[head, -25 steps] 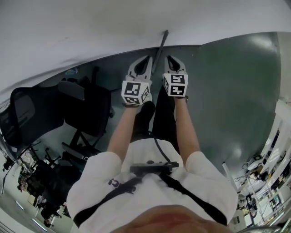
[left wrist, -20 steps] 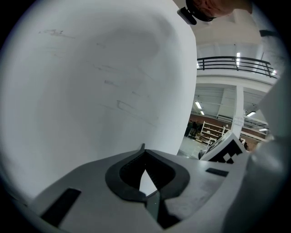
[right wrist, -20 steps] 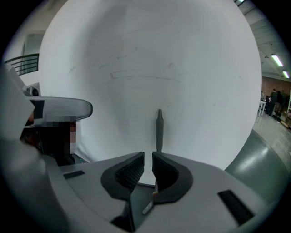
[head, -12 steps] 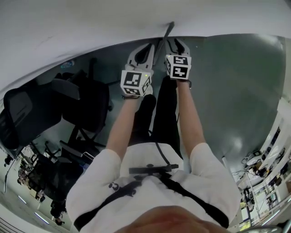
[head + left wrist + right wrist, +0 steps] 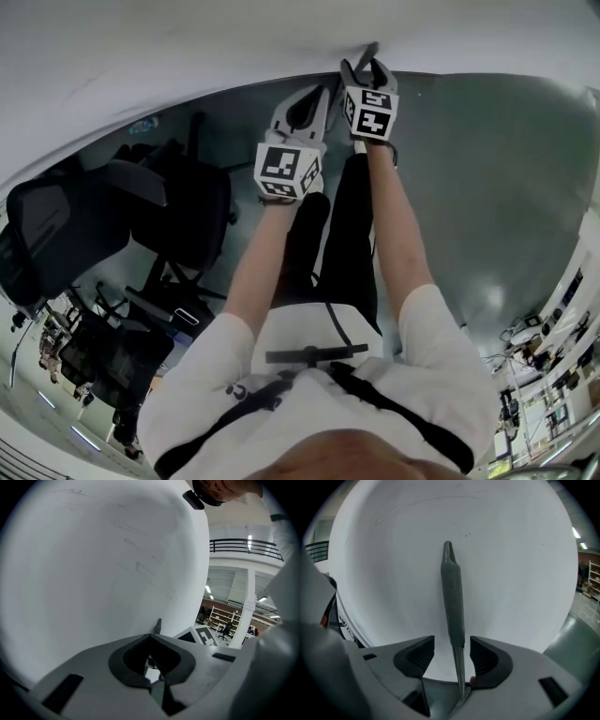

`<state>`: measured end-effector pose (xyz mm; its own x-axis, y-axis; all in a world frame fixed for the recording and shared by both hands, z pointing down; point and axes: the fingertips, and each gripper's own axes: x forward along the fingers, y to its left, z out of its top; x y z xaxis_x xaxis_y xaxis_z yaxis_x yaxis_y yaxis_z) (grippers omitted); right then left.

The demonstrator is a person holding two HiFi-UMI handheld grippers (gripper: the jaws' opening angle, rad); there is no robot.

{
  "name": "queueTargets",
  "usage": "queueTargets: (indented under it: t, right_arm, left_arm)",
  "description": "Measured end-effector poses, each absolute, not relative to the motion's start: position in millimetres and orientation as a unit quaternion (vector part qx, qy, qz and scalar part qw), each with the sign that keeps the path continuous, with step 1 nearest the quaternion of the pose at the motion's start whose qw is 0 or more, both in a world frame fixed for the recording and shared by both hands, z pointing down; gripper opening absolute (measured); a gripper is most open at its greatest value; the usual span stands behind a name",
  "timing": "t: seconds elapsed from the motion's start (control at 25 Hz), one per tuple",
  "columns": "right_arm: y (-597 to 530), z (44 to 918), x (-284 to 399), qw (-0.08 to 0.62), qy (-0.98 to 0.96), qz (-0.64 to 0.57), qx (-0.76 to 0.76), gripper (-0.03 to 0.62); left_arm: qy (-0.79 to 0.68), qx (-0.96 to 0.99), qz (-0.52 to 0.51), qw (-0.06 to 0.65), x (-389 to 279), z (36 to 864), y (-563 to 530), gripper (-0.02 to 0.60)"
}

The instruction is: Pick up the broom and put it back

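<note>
The broom's grey handle (image 5: 452, 597) stands upright against the white wall, its tip (image 5: 371, 49) just showing in the head view. My right gripper (image 5: 452, 651) is open. Its jaws have just been opening, and the handle stands between the pads without either pressing on it. In the head view the right gripper (image 5: 366, 70) is up at the wall. My left gripper (image 5: 309, 105) is a little lower and to the left of it. In the left gripper view its jaws (image 5: 151, 637) are shut with nothing between them, and the handle's tip (image 5: 158, 625) shows beyond. The broom's head is hidden.
The white wall (image 5: 187, 47) fills the far side. Black office chairs (image 5: 178, 216) stand on the dark floor (image 5: 487, 187) at the left. Shelving and clutter (image 5: 553, 356) line the right edge. The person's legs and white shirt fill the lower middle.
Both grippers have moved up the picture toward the wall, the right one farther. The right jaws have parted around the broom handle.
</note>
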<state>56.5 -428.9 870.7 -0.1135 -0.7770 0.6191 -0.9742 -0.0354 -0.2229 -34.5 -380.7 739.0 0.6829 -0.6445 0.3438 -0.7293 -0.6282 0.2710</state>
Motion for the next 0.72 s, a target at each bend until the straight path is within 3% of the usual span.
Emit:
queueTargets:
  t: [0.16, 0.4, 0.72]
  right_arm:
    - [-433, 879, 65, 0.158, -0.656, 0.319, 0.665, 0.237]
    - [-430, 893, 78, 0.164, -0.631, 0.329, 0.683, 0.097]
    - [-399, 880, 77, 0.172, -0.631, 0.331, 0.680, 0.095]
  left_arm:
    - [-0.385, 0.895, 0.105, 0.198, -36, 737, -380, 0.009]
    - [-0.387, 0.894, 0.106, 0.200, -37, 739, -378, 0.009]
    - [-0.389, 0.891, 0.104, 0.208, -41, 731, -365, 0.009]
